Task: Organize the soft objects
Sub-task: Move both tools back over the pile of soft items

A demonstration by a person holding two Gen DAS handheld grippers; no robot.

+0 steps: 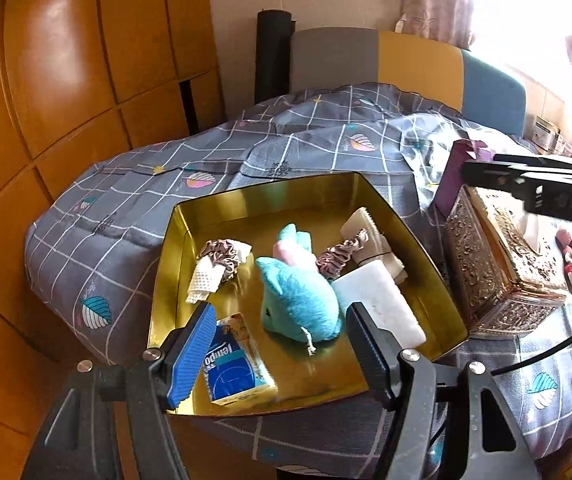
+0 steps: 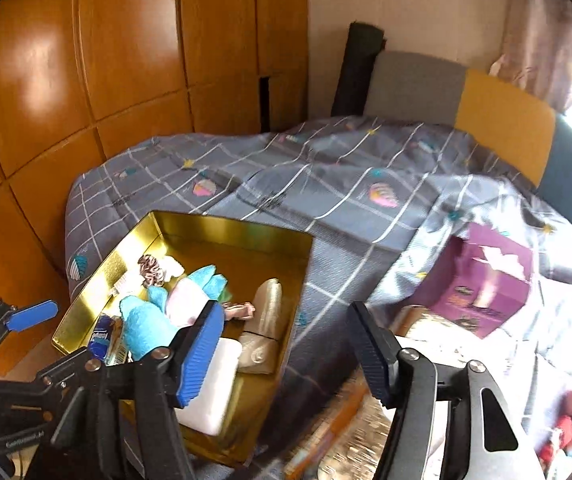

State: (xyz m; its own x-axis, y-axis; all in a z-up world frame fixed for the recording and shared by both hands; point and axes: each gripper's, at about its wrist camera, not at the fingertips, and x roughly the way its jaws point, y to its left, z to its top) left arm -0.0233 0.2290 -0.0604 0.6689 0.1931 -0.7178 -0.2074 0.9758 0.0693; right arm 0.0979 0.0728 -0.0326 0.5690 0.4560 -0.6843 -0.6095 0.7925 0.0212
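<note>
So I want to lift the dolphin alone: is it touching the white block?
Touching. In the left wrist view the dolphin presses against the white block's near edge, no gap visible.

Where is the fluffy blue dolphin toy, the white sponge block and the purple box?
Fluffy turquoise plush dolphin [image 1: 299,300]: left wrist view, its body.
White rectangular sponge block [image 1: 381,300]: left wrist view, its top face.
Purple cardboard tissue box [image 2: 485,280]: right wrist view, its front side.

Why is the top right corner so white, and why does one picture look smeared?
Left wrist view: window daylight washes out that corner, glare streaks the wardrobe. Right wrist view: the purple box and ornate box are smeared by motion; both views bulge like a fisheye.
</note>
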